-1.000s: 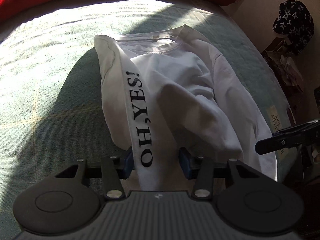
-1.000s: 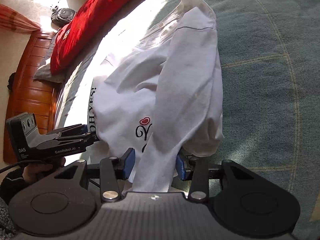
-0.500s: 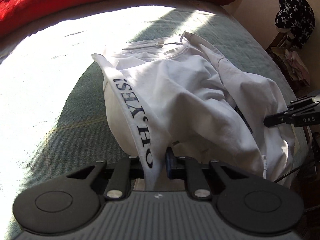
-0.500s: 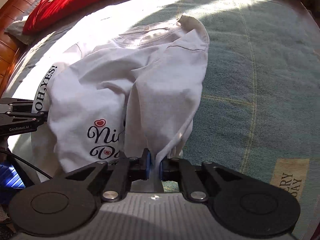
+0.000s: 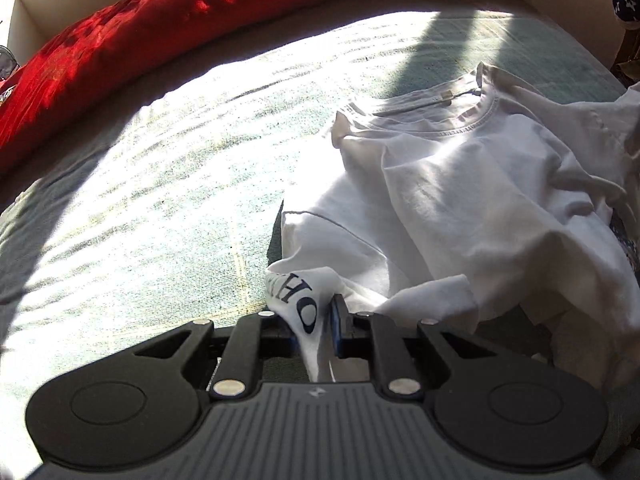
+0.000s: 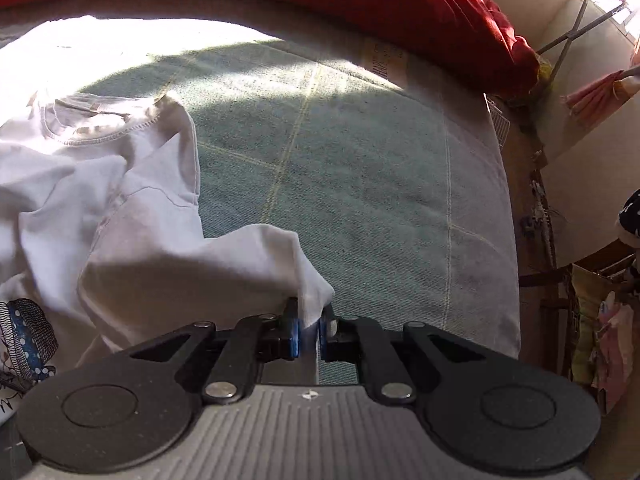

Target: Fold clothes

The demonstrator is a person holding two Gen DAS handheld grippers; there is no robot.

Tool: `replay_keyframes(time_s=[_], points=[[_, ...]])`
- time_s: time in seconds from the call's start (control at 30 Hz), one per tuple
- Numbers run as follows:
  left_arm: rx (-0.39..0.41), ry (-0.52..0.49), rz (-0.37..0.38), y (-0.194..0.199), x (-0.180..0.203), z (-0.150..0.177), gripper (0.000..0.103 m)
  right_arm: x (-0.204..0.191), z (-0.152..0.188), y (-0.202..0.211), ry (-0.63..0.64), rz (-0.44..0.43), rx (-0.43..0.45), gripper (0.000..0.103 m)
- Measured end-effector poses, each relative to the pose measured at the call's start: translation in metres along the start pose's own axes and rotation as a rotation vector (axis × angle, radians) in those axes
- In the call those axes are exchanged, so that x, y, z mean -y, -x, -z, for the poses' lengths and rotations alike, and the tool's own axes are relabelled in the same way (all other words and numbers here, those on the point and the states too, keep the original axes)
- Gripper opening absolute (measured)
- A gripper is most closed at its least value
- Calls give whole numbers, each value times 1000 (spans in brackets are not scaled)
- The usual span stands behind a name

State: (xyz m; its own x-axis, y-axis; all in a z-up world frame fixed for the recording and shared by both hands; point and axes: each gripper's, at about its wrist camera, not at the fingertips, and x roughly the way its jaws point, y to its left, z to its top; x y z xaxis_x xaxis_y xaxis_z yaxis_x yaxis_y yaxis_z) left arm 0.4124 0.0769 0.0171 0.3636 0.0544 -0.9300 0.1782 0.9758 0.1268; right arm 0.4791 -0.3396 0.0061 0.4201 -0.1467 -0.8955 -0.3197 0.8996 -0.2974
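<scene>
Sunlit green bed (image 5: 168,184), red blanket (image 5: 200,4) along far edge. White T-shirt (image 5: 472,200) rumpled mid-bed, collar toward blanket. Left gripper (image 5: 316,320) jaws clamped on printed fold; right gripper (image 6: 308,322) jaws pinch plain fold, possibly hem.

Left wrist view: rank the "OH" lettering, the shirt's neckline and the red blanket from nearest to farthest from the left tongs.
1. "OH" lettering: on the fold clamped in the left tongs, bottom centre.
2. Neckline: up and to the right, lying on the green bedspread.
3. Red blanket: farthest, along the bed's far edge, across the top.
</scene>
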Motion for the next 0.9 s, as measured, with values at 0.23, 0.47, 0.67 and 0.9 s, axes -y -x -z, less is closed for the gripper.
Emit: replay_keyframes(time_s=[0.23, 0.47, 0.67, 0.9], points=[[-70, -8, 29, 12, -16, 2, 23, 20, 0, 6, -38, -135, -41, 34], [-25, 10, -79, 44, -42, -26, 29, 32, -32, 41, -58, -304, 51, 47], [83, -52, 90, 4, -33, -80, 46, 20, -86, 23, -40, -434, 161, 55], [5, -155, 153, -91, -14, -102, 46, -29, -117, -68, 52, -600, 57, 55]])
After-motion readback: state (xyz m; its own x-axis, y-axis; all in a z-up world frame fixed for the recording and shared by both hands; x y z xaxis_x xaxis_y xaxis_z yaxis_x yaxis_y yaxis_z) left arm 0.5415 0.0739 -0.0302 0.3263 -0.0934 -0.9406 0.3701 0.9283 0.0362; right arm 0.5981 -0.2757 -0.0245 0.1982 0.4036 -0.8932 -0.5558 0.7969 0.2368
